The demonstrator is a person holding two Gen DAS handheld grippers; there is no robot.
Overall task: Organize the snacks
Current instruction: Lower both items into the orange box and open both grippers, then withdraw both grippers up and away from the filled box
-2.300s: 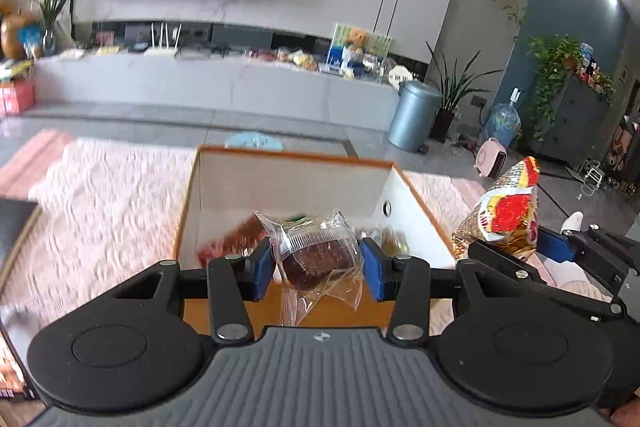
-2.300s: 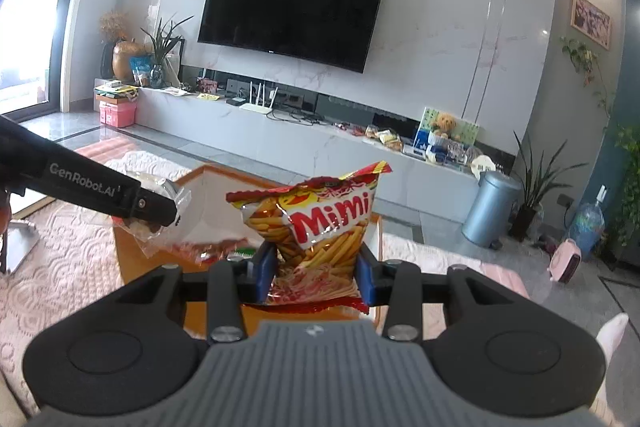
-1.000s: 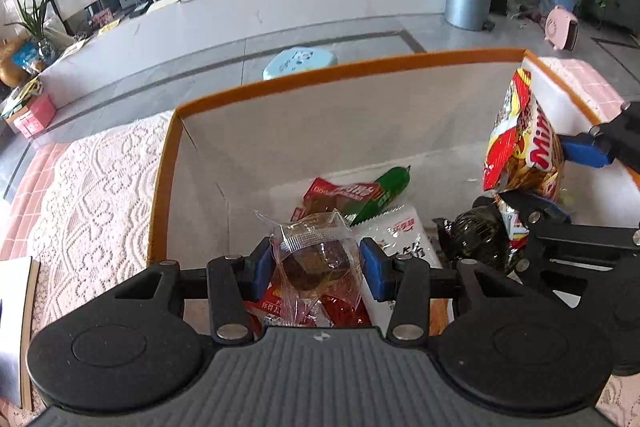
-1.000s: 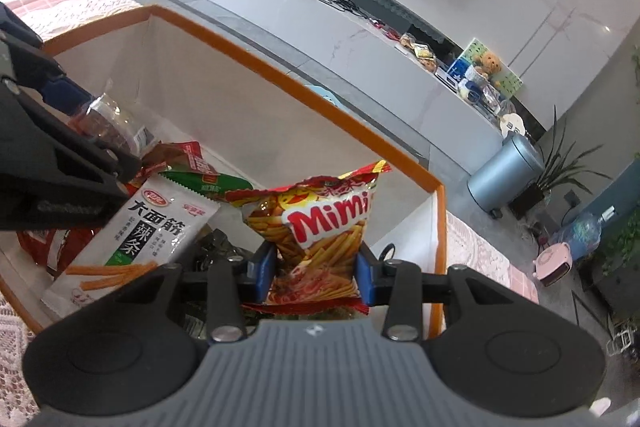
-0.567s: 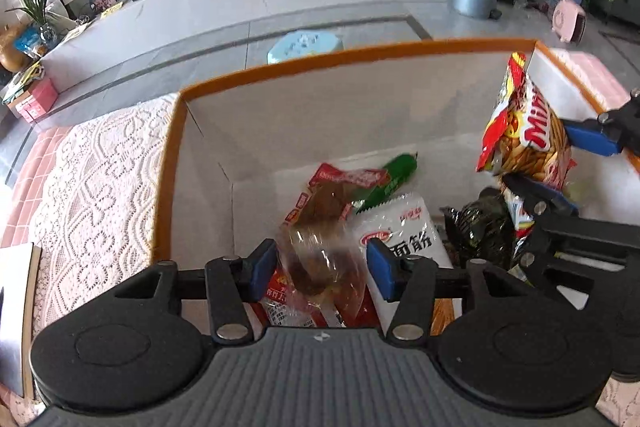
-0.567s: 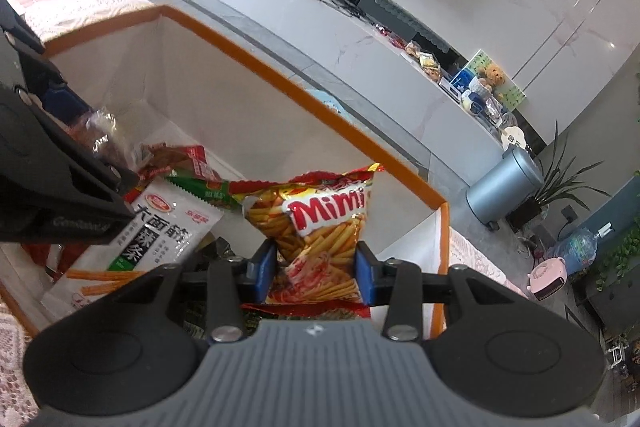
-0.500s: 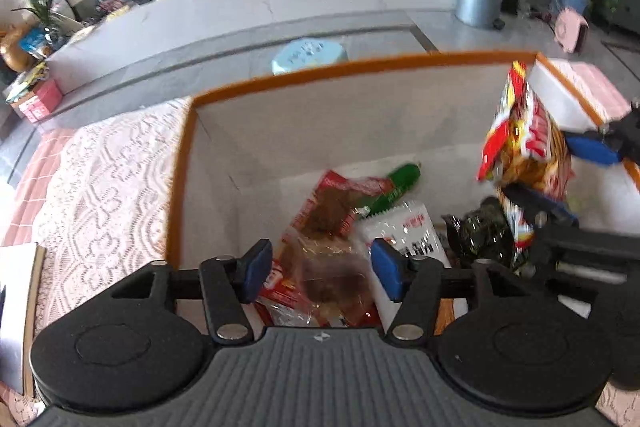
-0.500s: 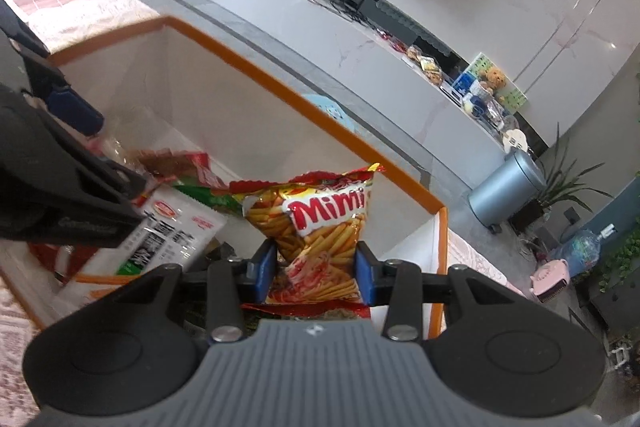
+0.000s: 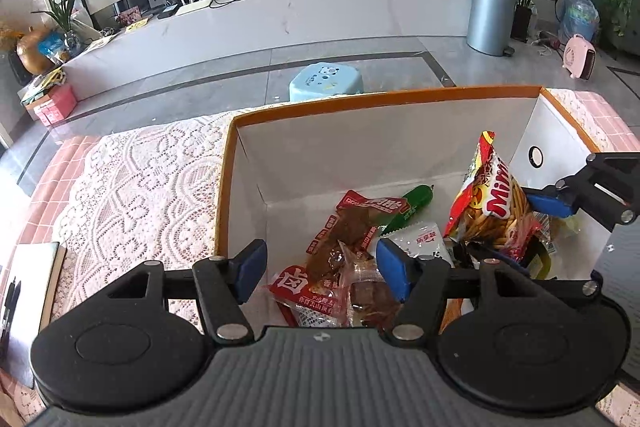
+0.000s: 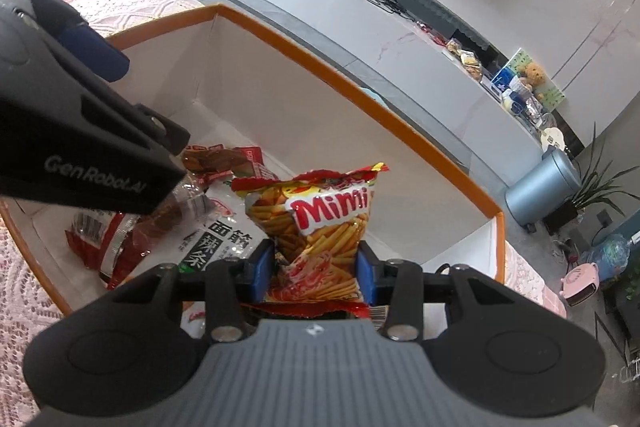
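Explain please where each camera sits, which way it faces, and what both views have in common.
Left wrist: sits on the left gripper, looks down into the orange-rimmed box; its own open fingers show, the right gripper at the side.
Right wrist: sits on the right gripper, faces the box's far corner; its fingers clamp the Mimi bag.
Shared: box, Mimi bag, white snack packet, TV bench.

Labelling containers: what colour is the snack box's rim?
Orange, on a white-walled box; clearest in the right wrist view.
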